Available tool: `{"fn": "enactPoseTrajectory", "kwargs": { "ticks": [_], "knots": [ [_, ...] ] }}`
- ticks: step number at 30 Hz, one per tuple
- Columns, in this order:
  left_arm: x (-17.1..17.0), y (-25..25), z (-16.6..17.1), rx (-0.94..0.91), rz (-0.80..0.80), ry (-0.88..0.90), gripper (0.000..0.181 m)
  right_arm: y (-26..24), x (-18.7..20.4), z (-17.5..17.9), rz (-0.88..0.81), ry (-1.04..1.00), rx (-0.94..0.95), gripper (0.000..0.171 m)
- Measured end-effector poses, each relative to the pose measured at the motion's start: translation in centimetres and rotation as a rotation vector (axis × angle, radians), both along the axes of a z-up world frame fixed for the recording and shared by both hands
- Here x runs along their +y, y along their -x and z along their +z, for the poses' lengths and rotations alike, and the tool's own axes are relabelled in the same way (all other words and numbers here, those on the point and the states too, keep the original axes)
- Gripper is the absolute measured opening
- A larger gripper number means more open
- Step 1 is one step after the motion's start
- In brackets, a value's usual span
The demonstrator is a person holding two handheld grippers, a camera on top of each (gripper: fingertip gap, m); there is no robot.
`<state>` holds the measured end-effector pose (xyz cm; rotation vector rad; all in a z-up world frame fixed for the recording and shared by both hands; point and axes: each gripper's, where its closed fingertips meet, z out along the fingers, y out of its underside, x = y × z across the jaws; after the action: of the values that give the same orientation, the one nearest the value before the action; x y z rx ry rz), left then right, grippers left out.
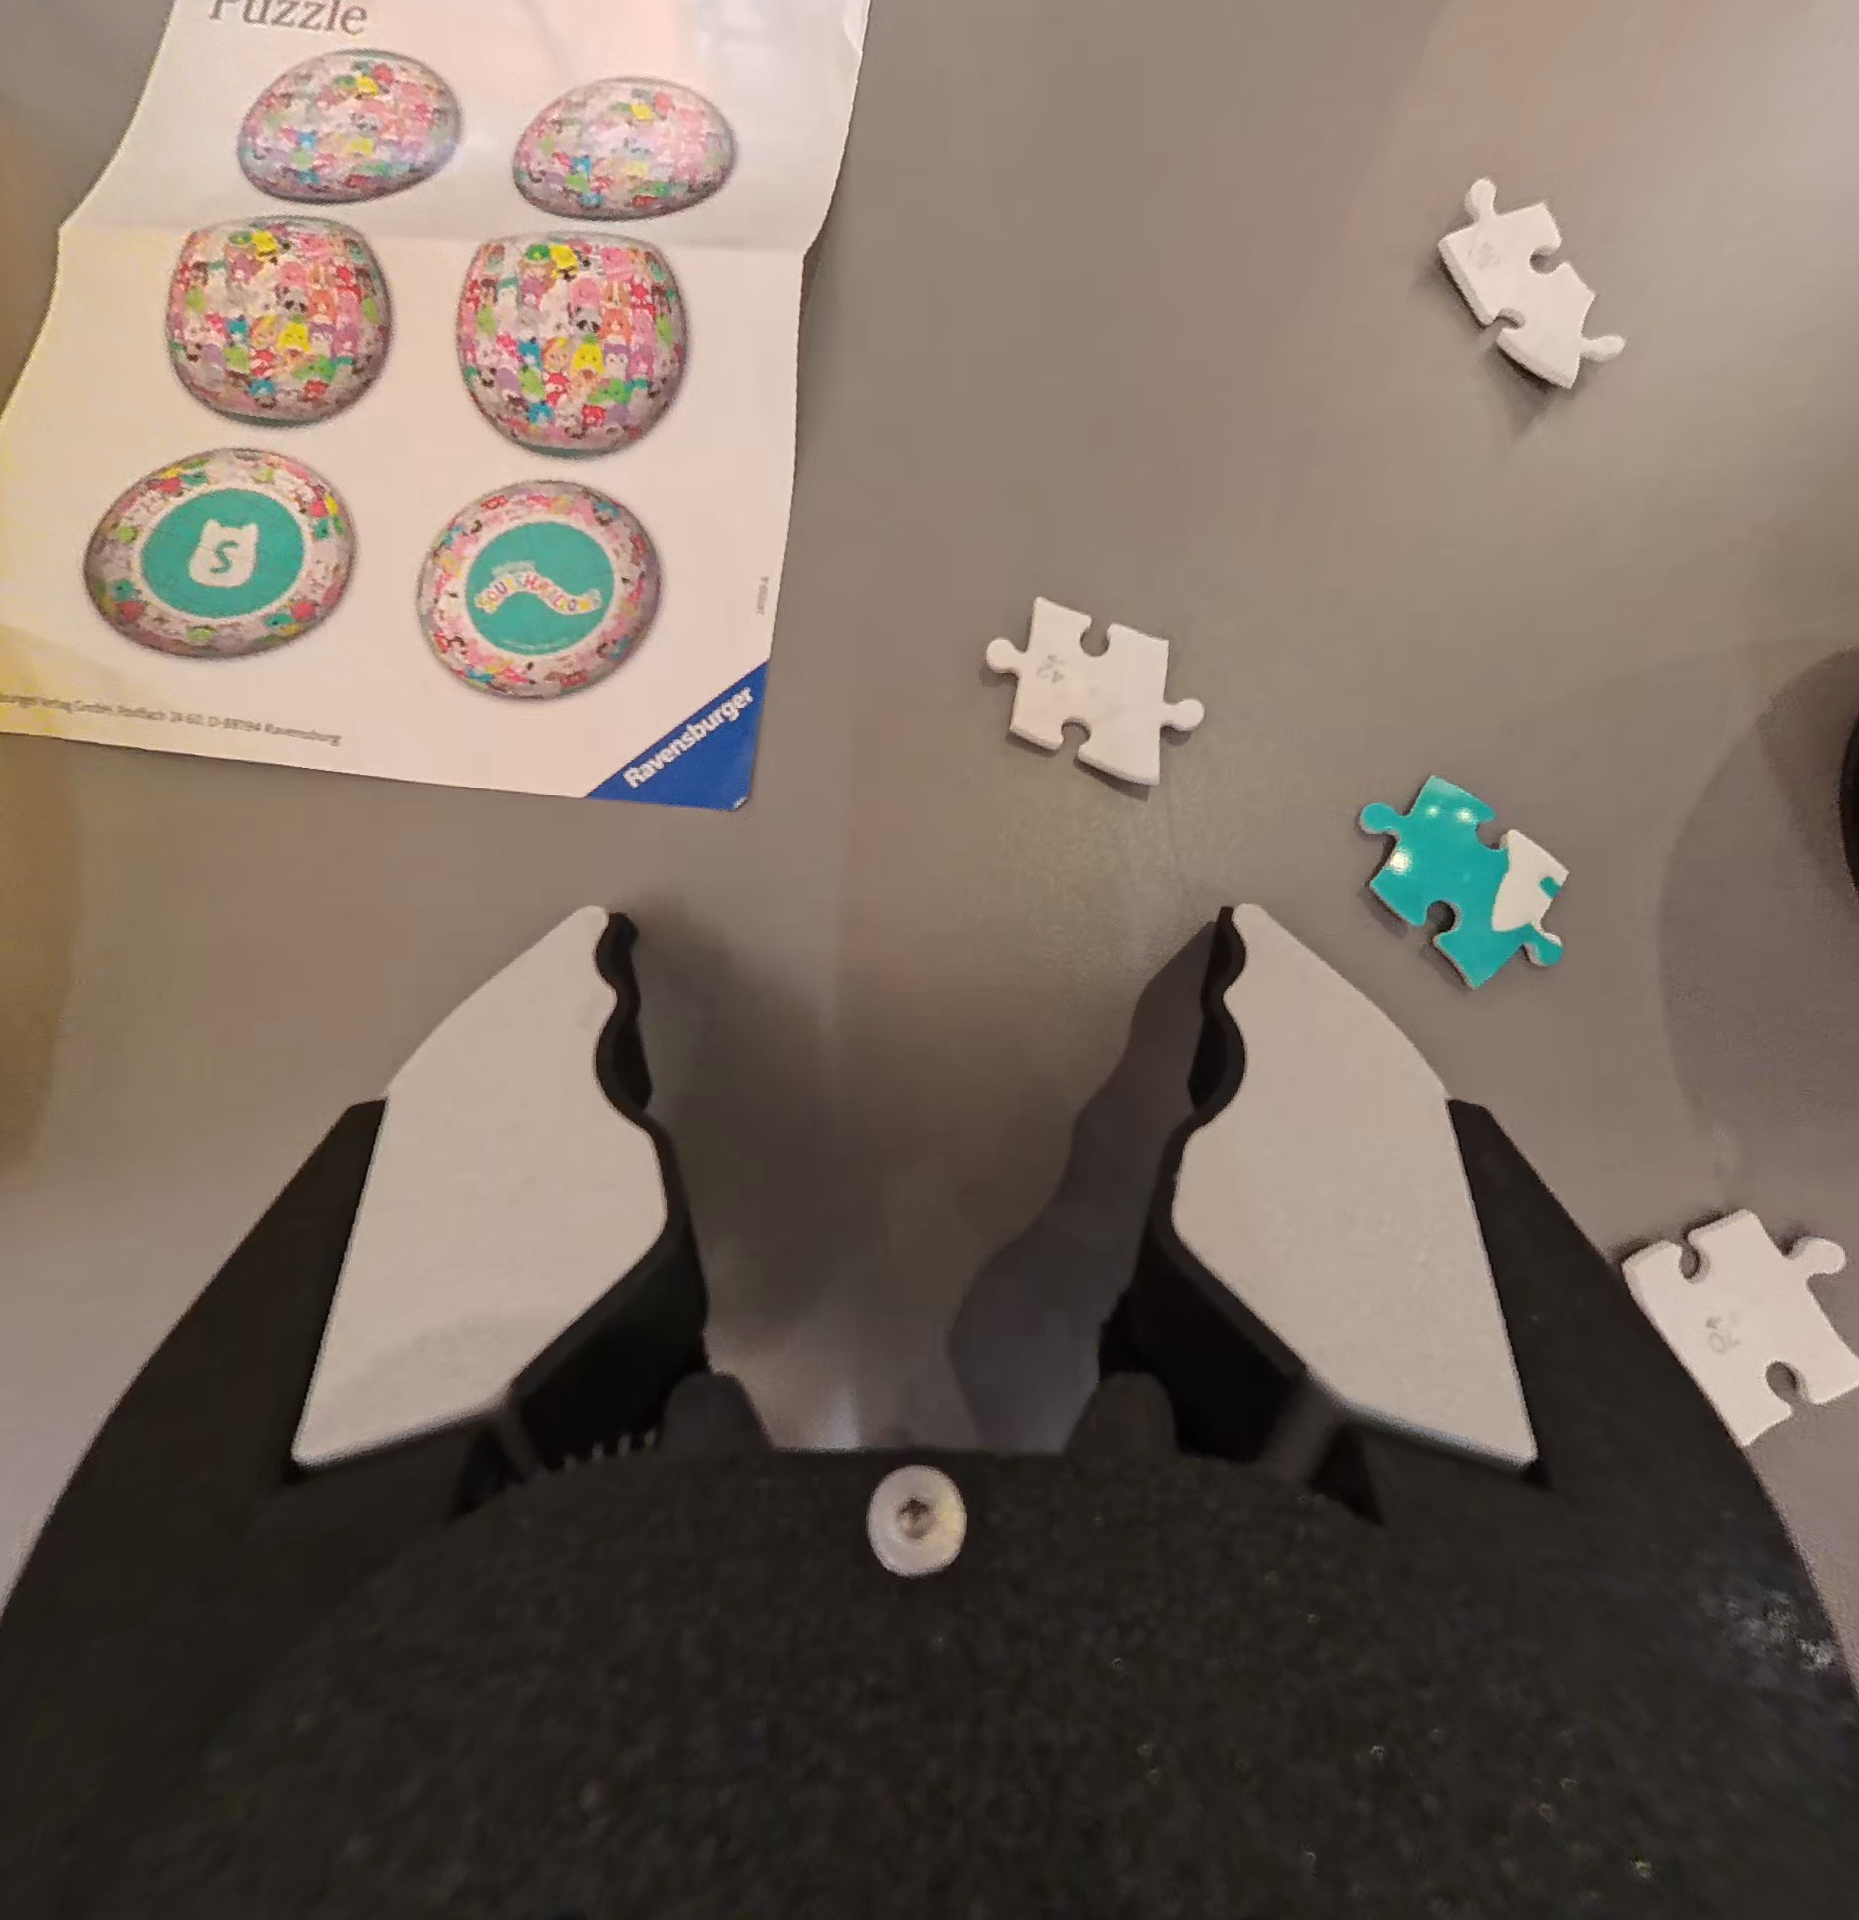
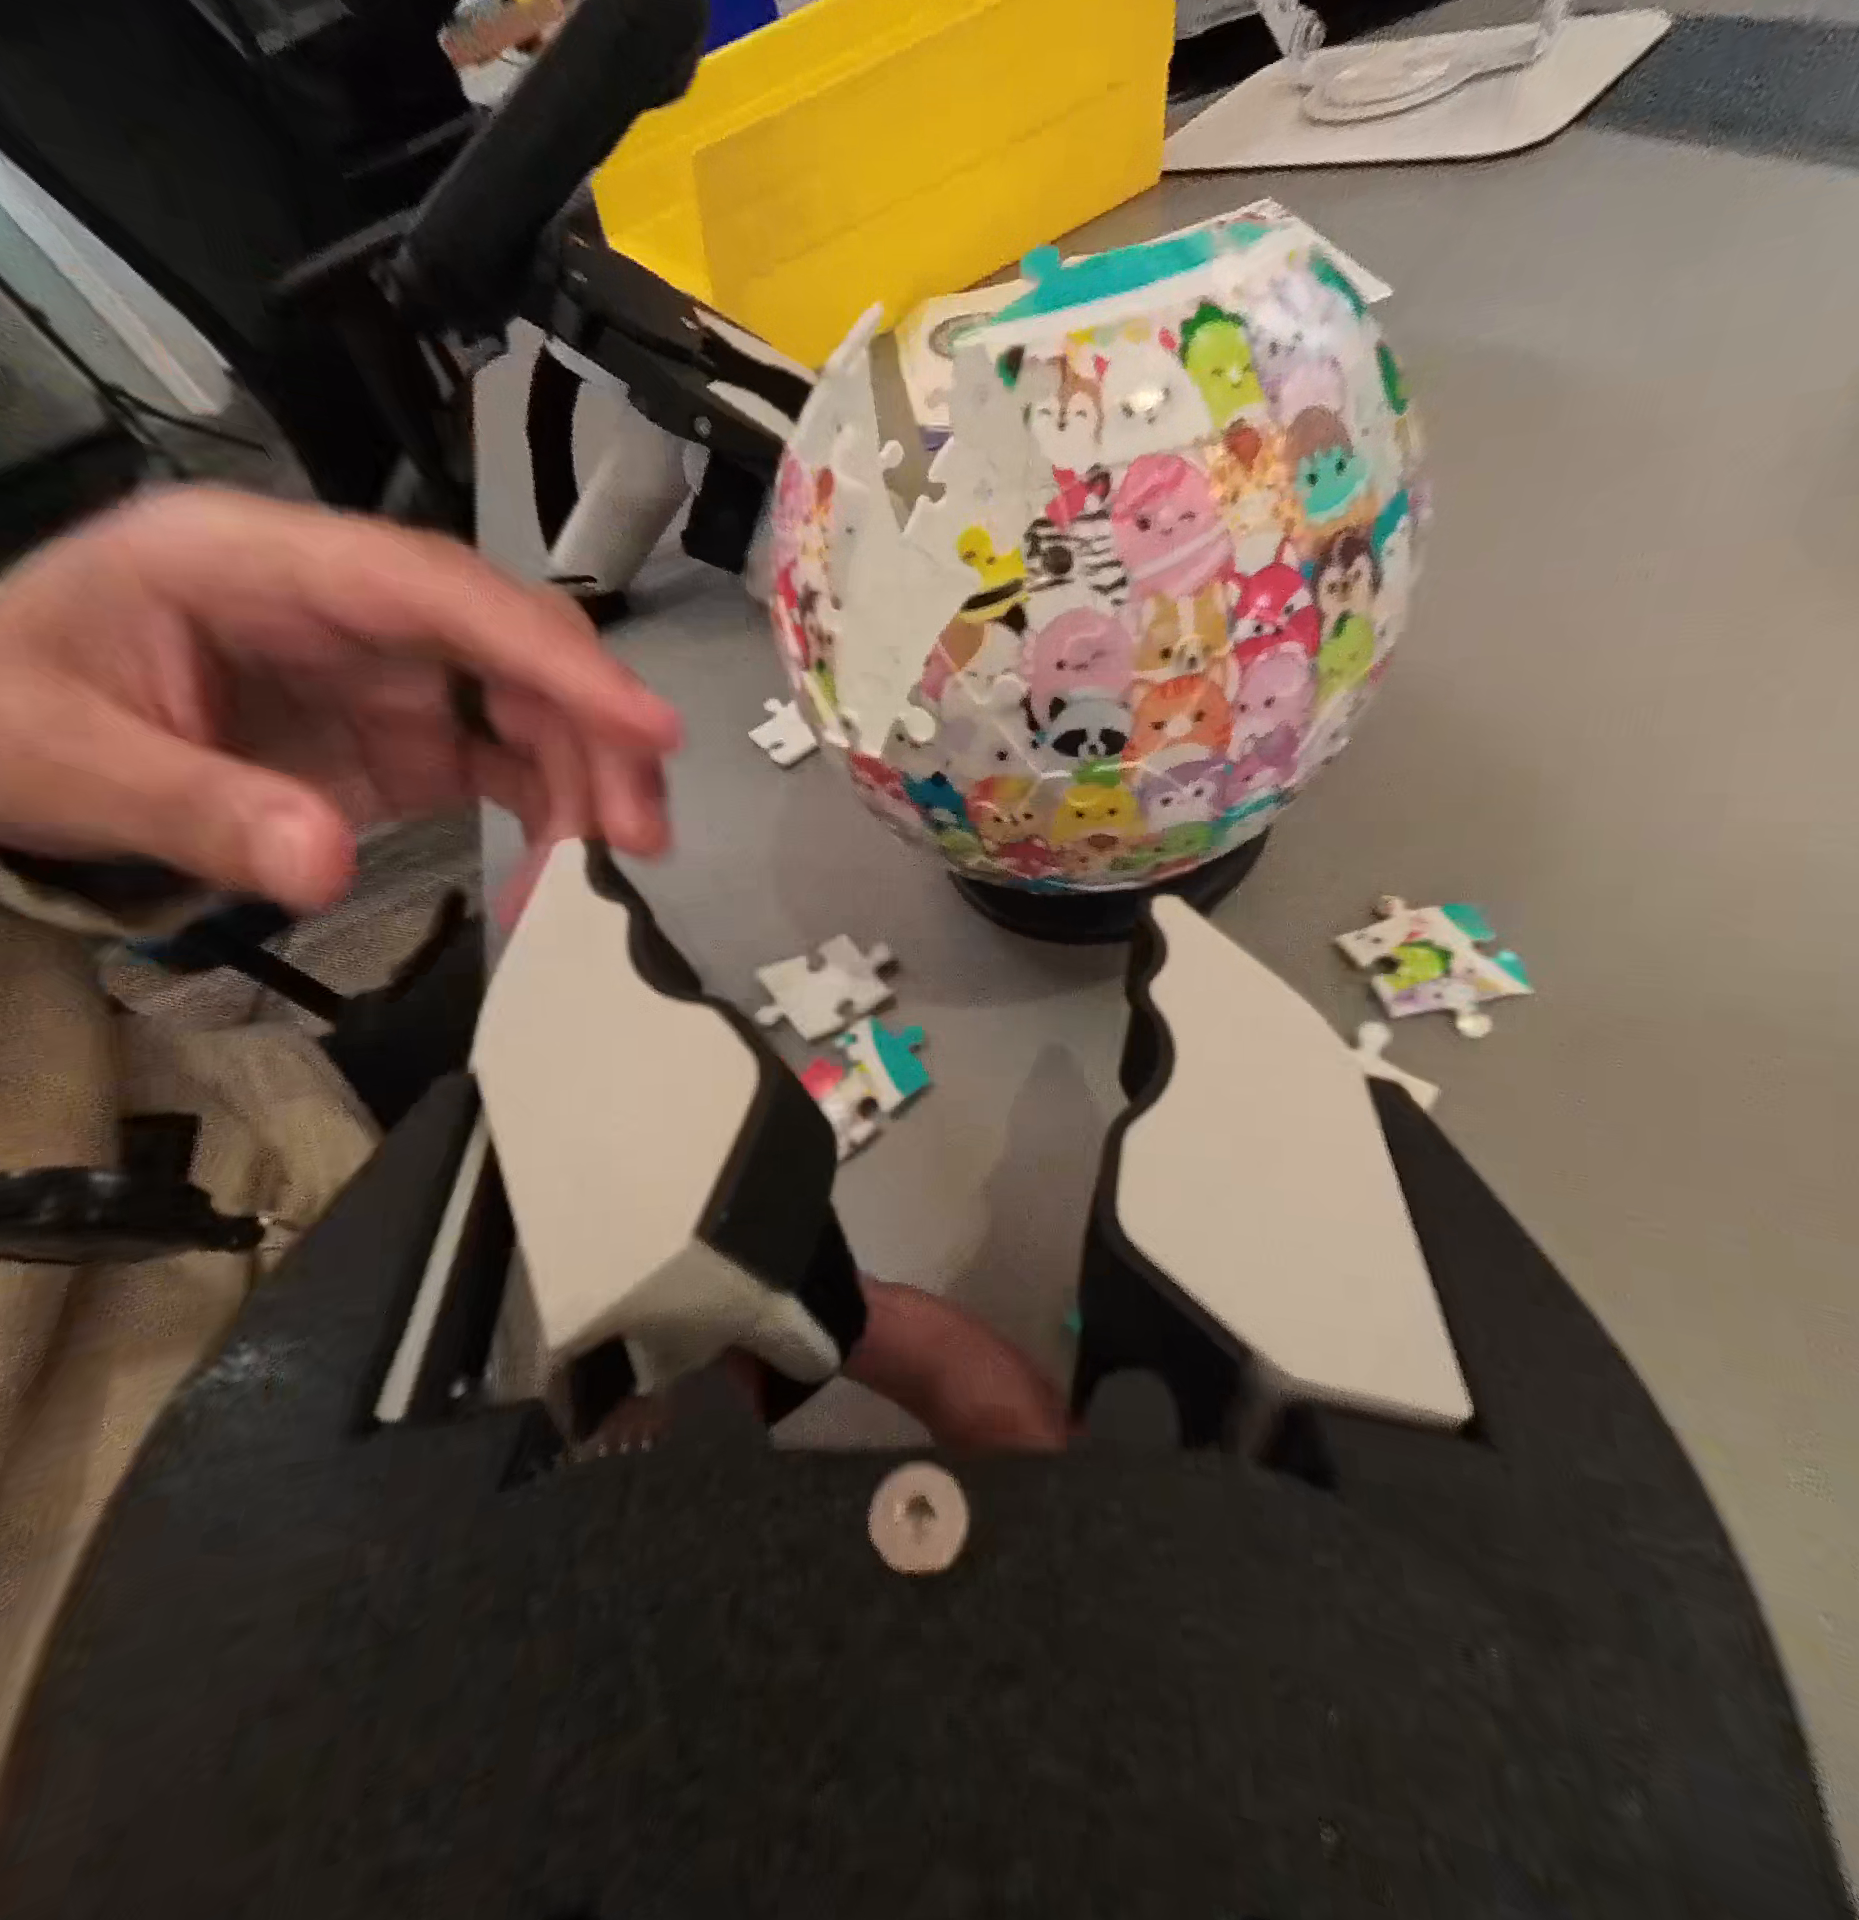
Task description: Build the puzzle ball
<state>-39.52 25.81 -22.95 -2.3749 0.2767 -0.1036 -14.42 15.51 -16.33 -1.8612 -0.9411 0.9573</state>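
The colourful puzzle ball (image 2: 1164, 582) stands on a black ring base (image 2: 1112, 904) on the grey table, with an open gap at its upper left side. My right gripper (image 2: 873, 883) is open and empty, in front of the ball. Loose pieces lie around it: a white one (image 2: 826, 982), a teal-edged one (image 2: 883, 1070) and a colourful pair (image 2: 1434, 961). My left gripper (image 1: 920, 920) is open and empty above the table. Near it lie a teal piece (image 1: 1460, 878) and white face-down pieces (image 1: 1096, 686), (image 1: 1522, 281), (image 1: 1751, 1325).
A printed instruction sheet (image 1: 405, 395) lies at the far left of the left wrist view. A bare hand (image 2: 281, 675) hovers left of my right gripper. A yellow box (image 2: 904, 145) stands behind the ball, with the other black gripper (image 2: 634, 343) to its left. The teal piece (image 1: 1460, 878) lies some 4 cm from my left tips, 20 cm from my right tips.
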Motion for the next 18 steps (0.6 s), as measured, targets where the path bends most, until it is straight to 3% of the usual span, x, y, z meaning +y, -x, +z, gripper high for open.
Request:
{"fn": "enactPoseTrajectory", "kwargs": {
  "ticks": [10, 14, 18],
  "knots": [
    [0.0, 0.0, 0.0, 0.000, 0.000, 0.000, 0.103, 2.7, -2.5, 0.8, -0.022, 0.307, 0.226, 0.083],
    [0.0, 0.0, 0.0, 0.000, 0.000, 0.000, 0.102, 2.8, -2.5, 0.2, -0.025, 0.276, 0.185, 0.078],
    [0.0, 0.0, 0.0, 0.000, 0.000, 0.000, 0.102, 3.1, -3.2, 0.7, 0.010, 0.267, 0.196, 0.085]
  ]
}}
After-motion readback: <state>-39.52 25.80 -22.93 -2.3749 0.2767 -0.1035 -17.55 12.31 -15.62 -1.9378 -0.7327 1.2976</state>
